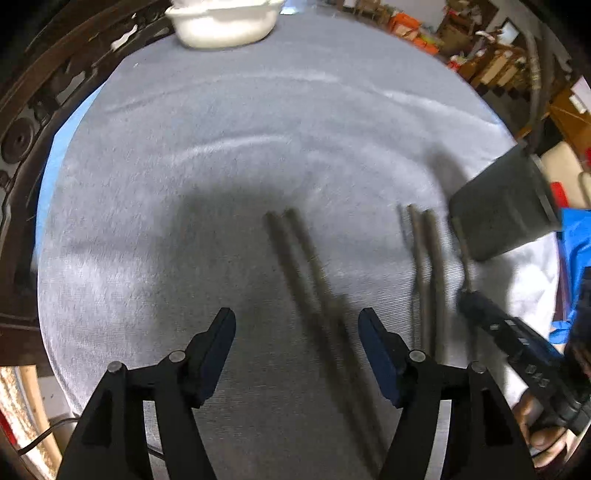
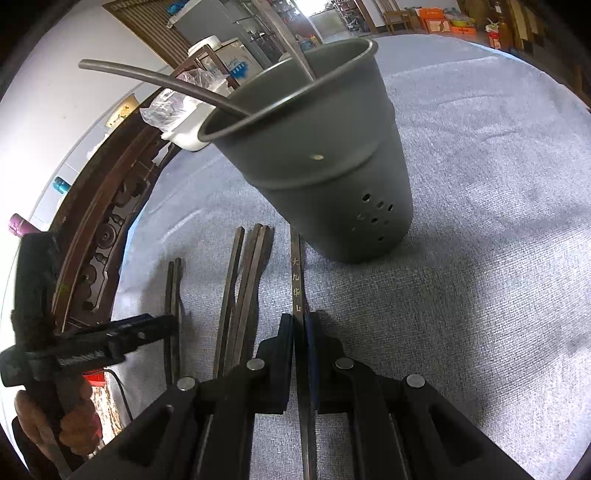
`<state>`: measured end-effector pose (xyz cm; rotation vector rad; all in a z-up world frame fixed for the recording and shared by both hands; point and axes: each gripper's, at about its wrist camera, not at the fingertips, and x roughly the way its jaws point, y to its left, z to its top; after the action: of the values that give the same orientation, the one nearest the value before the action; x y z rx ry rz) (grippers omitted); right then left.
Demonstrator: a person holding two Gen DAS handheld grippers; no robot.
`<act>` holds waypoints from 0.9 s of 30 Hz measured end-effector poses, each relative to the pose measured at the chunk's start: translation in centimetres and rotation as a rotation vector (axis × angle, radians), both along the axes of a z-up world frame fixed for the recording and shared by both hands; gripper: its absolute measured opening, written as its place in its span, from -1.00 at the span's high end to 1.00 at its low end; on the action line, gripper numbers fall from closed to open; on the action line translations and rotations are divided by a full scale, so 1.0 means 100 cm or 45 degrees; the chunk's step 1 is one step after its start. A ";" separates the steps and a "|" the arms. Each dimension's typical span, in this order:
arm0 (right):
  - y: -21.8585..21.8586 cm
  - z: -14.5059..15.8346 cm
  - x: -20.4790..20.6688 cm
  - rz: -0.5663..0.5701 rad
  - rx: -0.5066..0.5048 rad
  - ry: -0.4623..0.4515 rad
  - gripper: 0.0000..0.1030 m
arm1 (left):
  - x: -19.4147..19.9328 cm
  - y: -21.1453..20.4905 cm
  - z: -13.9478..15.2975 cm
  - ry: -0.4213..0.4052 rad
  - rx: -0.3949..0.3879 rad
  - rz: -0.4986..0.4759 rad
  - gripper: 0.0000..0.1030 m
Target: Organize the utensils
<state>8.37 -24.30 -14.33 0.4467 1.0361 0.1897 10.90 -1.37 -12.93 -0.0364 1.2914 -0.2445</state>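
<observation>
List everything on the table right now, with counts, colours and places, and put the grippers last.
Grey perforated utensil holder: one, dark grey, upright on the cloth, two dark handles sticking out of its rim.
Dark chopsticks lying loose: five, dark brown; a pair farthest from the holder, three nearer it.
Chopstick with gold characters: one, dark, its tip near the holder's base.
White plastic basin: one, white, far edge of the table.
Grey tablecloth: one, light grey, covers the table.
Left hand-held gripper: black, open, empty, above the pair.
Right hand-held gripper: black, shut on the chopstick with gold characters.
</observation>
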 end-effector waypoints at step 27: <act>-0.018 -0.007 0.002 -0.015 0.161 0.042 0.82 | -0.043 -0.071 0.027 -0.027 0.242 -0.201 -0.38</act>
<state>8.56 -26.10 -15.01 0.5723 1.0569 0.2388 6.58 -8.51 -10.21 0.2303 1.2931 -0.2551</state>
